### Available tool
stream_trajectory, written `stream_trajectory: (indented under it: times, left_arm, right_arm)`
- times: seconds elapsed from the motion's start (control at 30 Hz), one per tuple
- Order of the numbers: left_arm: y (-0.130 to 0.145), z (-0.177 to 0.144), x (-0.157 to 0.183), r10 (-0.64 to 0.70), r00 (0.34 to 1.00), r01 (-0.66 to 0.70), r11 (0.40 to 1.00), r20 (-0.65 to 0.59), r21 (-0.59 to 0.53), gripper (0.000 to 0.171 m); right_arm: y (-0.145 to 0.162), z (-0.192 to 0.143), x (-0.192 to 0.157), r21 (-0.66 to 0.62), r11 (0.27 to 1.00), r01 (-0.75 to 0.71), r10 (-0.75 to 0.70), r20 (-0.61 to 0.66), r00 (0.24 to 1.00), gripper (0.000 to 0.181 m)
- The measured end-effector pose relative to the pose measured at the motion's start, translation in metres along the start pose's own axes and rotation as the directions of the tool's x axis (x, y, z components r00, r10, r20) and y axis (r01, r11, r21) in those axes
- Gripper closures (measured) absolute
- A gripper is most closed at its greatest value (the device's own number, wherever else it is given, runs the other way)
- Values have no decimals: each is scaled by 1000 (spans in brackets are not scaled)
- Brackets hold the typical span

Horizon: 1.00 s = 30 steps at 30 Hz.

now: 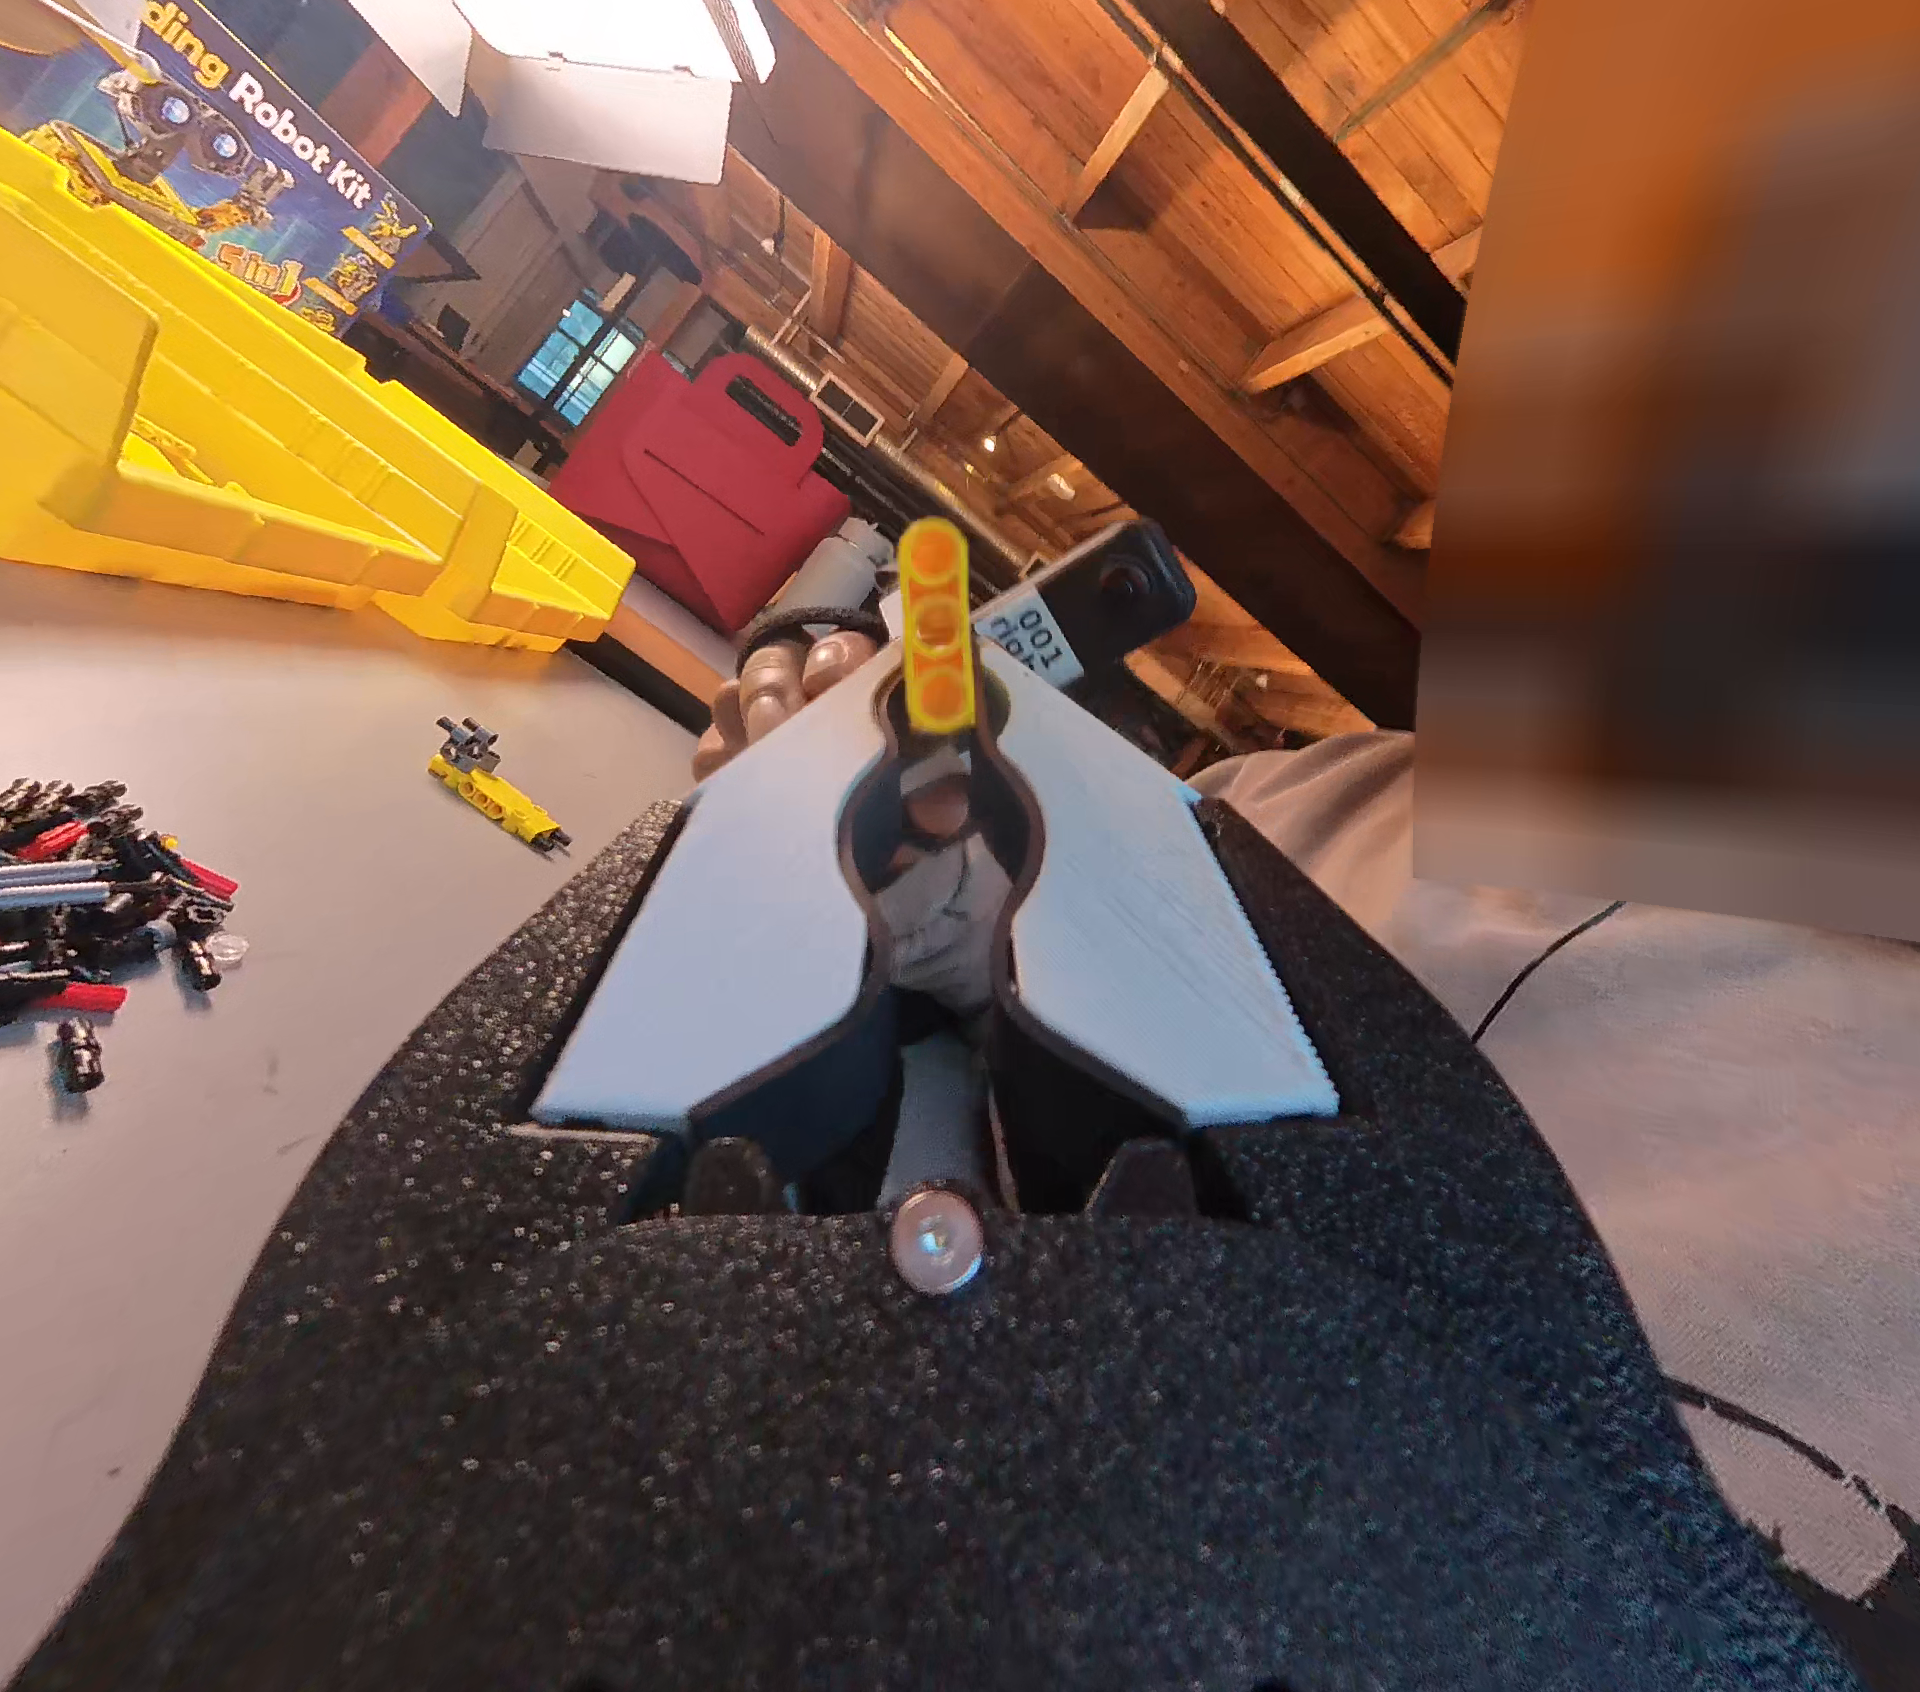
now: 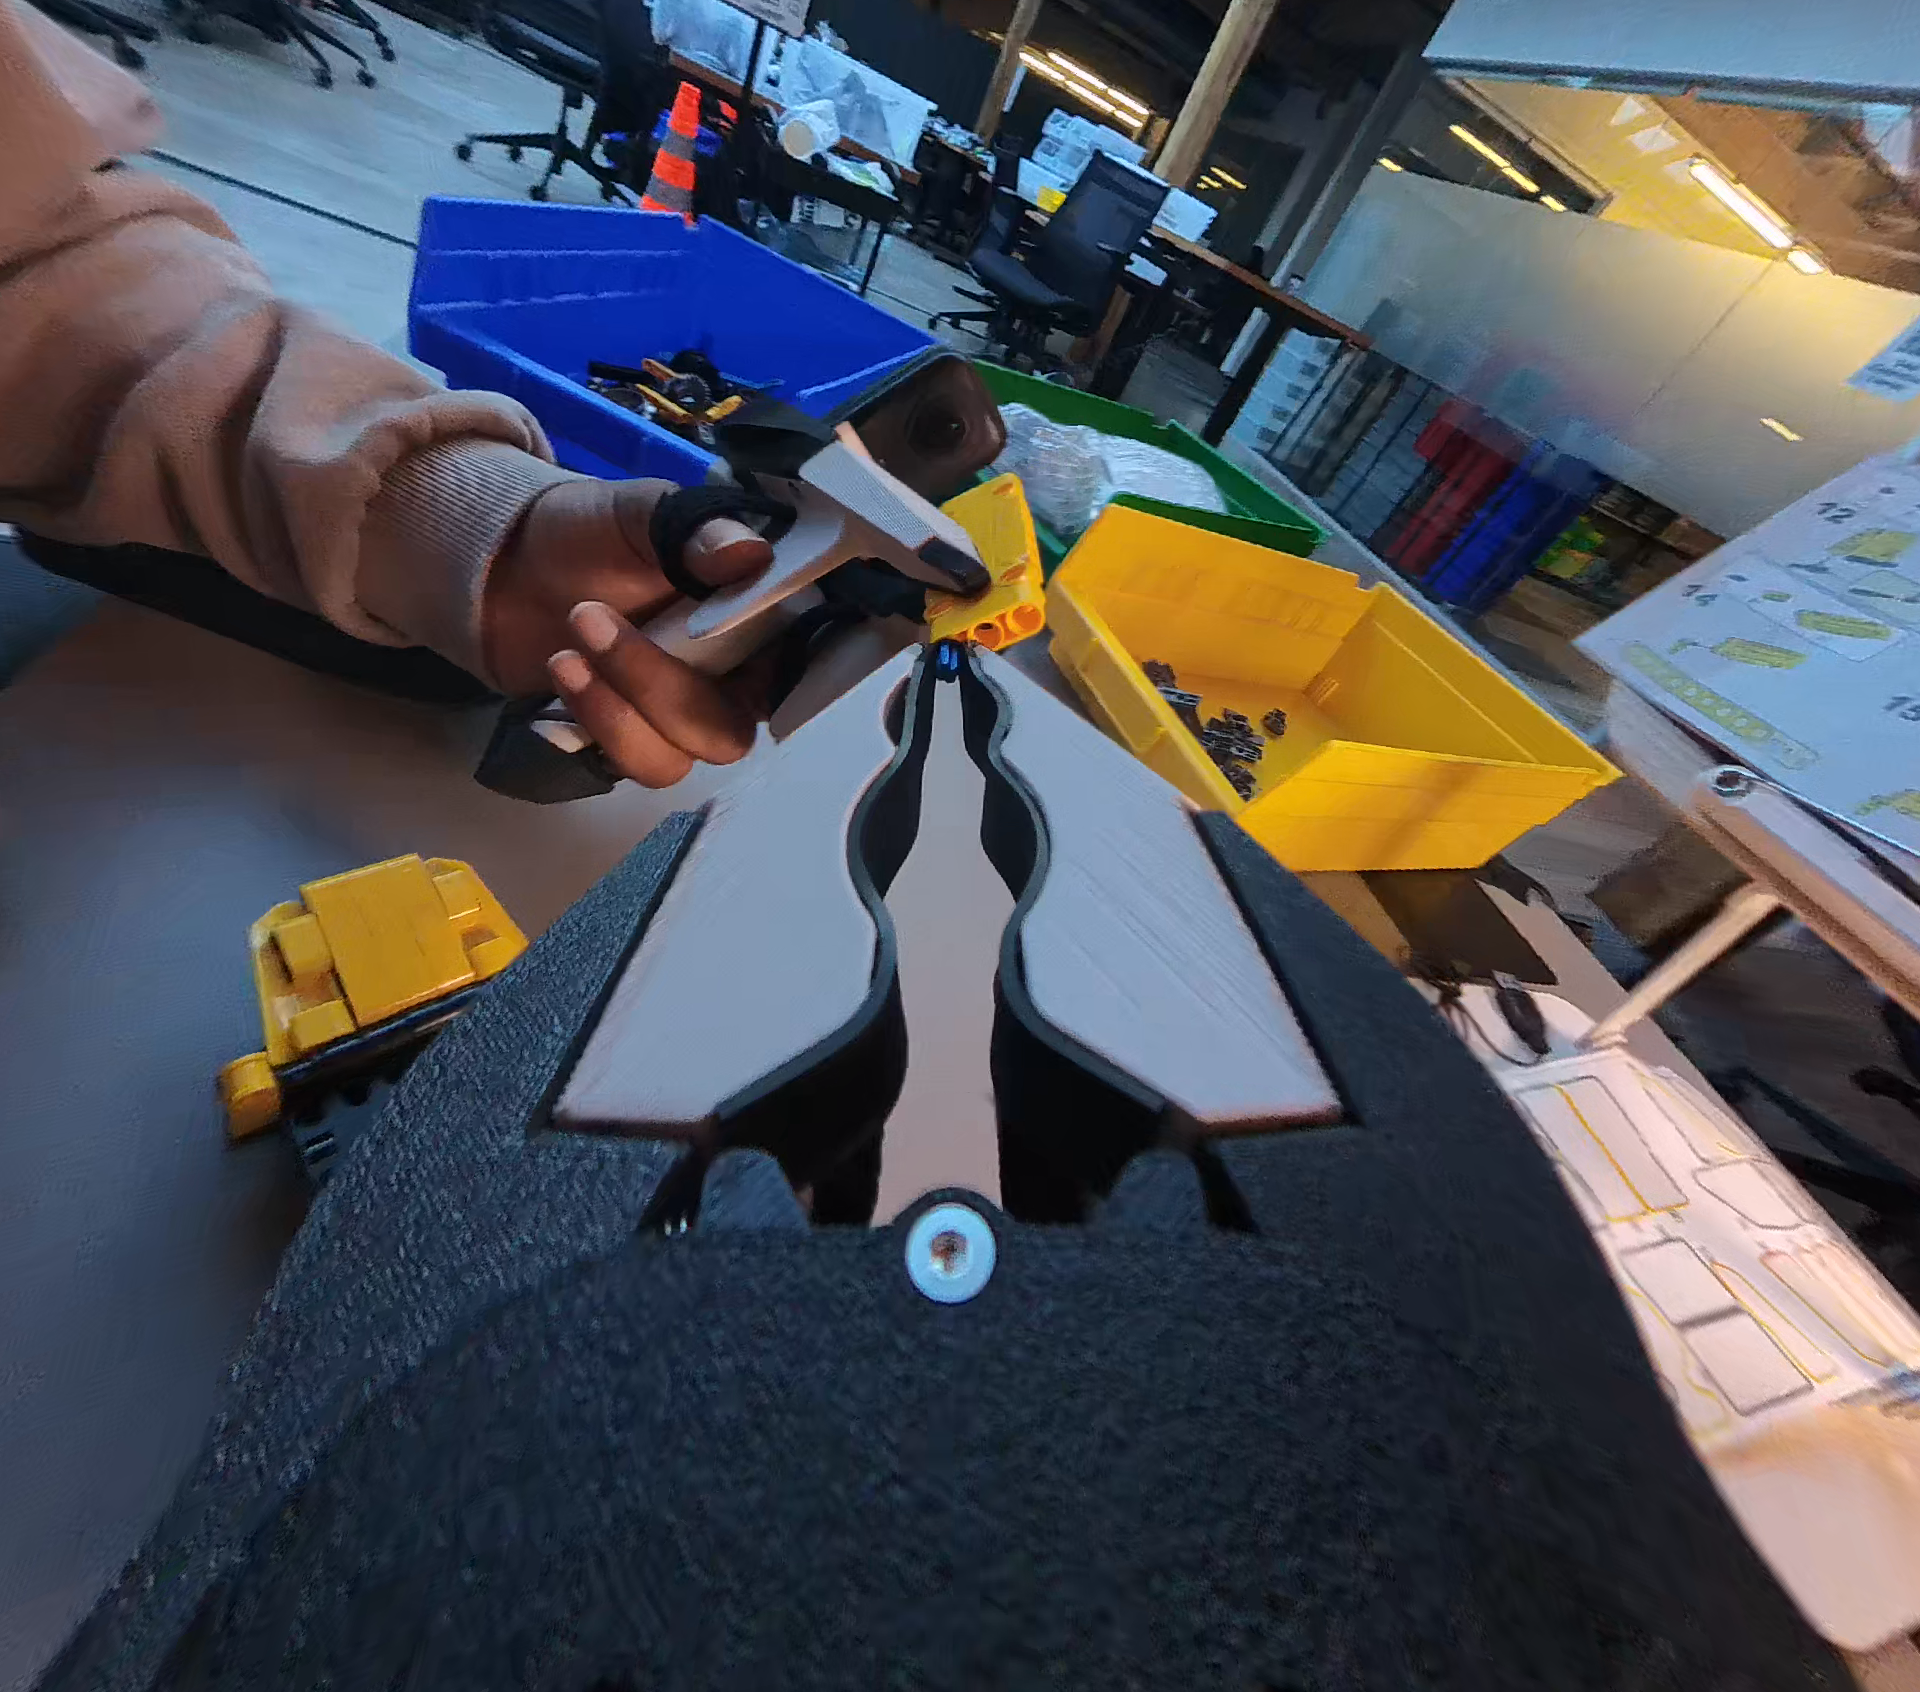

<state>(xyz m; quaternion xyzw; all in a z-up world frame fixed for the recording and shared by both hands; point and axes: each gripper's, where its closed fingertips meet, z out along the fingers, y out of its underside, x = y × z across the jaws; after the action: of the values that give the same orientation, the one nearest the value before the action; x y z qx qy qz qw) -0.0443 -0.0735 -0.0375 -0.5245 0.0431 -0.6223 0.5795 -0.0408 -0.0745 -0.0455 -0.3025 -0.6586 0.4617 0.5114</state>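
Note:
My left gripper (image 1: 935, 712) is shut on a yellow panel piece with round holes (image 1: 935, 619), seen edge-on and sticking up past the tips. In the right wrist view the left gripper (image 2: 961, 582) is held by a hand in a tan sleeve (image 2: 613, 603) and pinches the same yellow panel (image 2: 992, 562). My right gripper (image 2: 943, 663) is shut on a small blue pin (image 2: 943, 657), right under the panel's lower edge with its holes. The right gripper's camera body (image 1: 1132, 593) shows just behind the panel.
In the left wrist view, a yellow tray (image 1: 260, 447), a kit box (image 1: 270, 156), a red bin (image 1: 707, 479), a pile of black and red pins (image 1: 94, 894) and a small yellow assembly (image 1: 494, 785). In the right wrist view, a blue bin (image 2: 520, 292), a green bin (image 2: 1236, 489), a yellow bin (image 2: 1434, 769), a yellow model (image 2: 364, 946) and an instruction sheet (image 2: 1787, 634). The tips of both grippers are at nearly the same place. The yellow model (image 2: 364, 946) is about equally far from each gripper, around 15 cm.

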Motion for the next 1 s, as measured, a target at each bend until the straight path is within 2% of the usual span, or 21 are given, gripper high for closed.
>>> stream_trajectory:
  times: [0.1, 0.13, 0.23, 0.27, 0.33, 0.4, 0.63, 0.77, 0.9, 0.93, 0.97, 1.0]
  left_arm:
    - [15, 1, 0, 172, 984, -161, 969, 45, -190, 160]
    - [22, 0, -1, 254, 966, -230, 933, 56, -277, 157]
    - [50, -5, -12, 455, 889, -362, 760, 45, -539, 150]
    - [59, -6, -12, 479, 878, -376, 714, 20, -591, 151]
    - [76, -5, -10, 465, 885, -369, 662, -29, -653, 155]
    - [88, -6, -11, 454, 889, -362, 632, -50, -685, 163]
    - [102, -12, -15, 531, 843, -403, 523, -83, -751, 165]
    - [93, -13, -16, 559, 827, -414, 532, -61, -738, 165]
    - [89, -11, -14, 587, 806, -440, 512, -74, -738, 165]
    - [87, -25, -29, 641, 766, -417, 444, -44, -793, 165]
    - [77, -42, -40, 669, 743, -397, 453, 10, -799, 165]
    - [64, -44, -30, 598, 800, -378, 574, 57, -726, 165]
  right_arm:
    - [1, -11, -7, -19, 998, -65, 68, 163, 984, 178]
    - [2, -16, -9, -36, 997, -74, 80, 214, 973, 178]
    - [18, -30, -26, -153, 987, -52, 106, 369, 923, 178]
    - [24, -33, -32, -180, 983, -28, 100, 403, 910, 178]
    - [29, -35, -43, -203, 979, 1, 93, 452, 887, 179]
    - [34, -35, -49, -217, 975, 38, 70, 468, 881, 179]
    - [41, -37, -61, -239, 970, 52, 79, 508, 857, 179]
    - [40, -34, -55, -229, 973, 17, 101, 492, 865, 180]
    - [34, -39, -53, -221, 975, -5, 119, 506, 854, 181]
    - [33, -45, -51, -215, 977, 2, 111, 515, 850, 181]
    - [17, -56, -35, -162, 984, -72, 143, 485, 862, 181]
    - [6, -69, -15, -123, 988, -98, 142, 431, 891, 181]
